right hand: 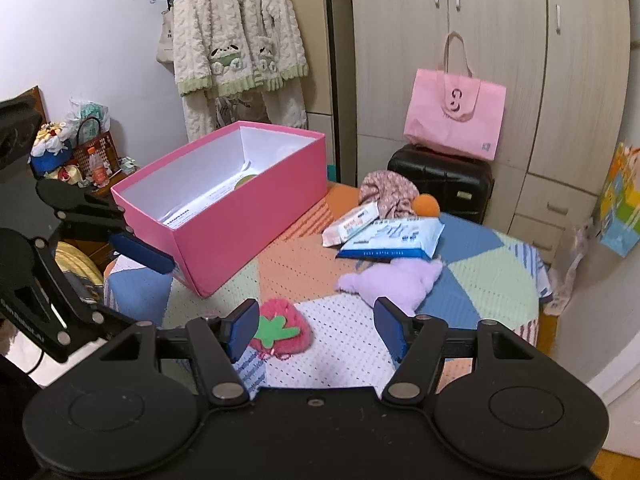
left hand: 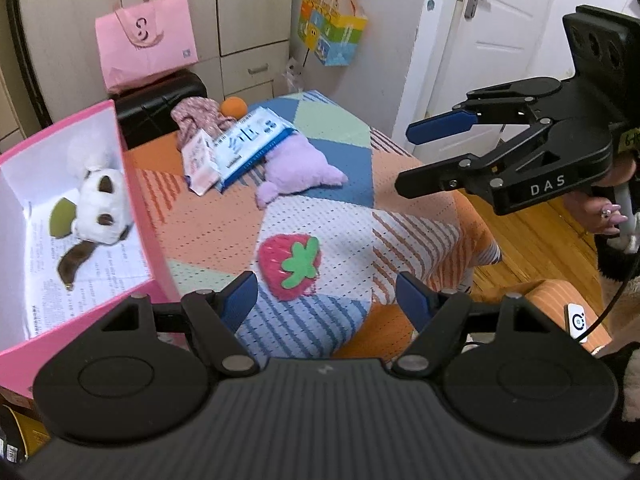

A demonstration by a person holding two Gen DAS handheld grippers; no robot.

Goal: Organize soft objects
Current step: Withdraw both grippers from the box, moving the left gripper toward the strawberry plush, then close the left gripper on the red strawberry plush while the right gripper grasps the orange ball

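Patchwork blanket (left hand: 320, 208) is spread across the frame's middle, backed by wardrobe doors (right hand: 472, 40) and a white door (left hand: 500, 20) at upper right. A strawberry plush (left hand: 290, 266) is seen lower centre, a pink box (right hand: 248, 216) at left. Left gripper (left hand: 326, 298) and right gripper (right hand: 316, 330) are held spread, empty.

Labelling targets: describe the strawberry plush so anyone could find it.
On the patchwork table, right of the pink box, it lies nearest the cameras. The strawberry plush is flat, red, with a green felt leaf, unlike the lilac plush beyond.
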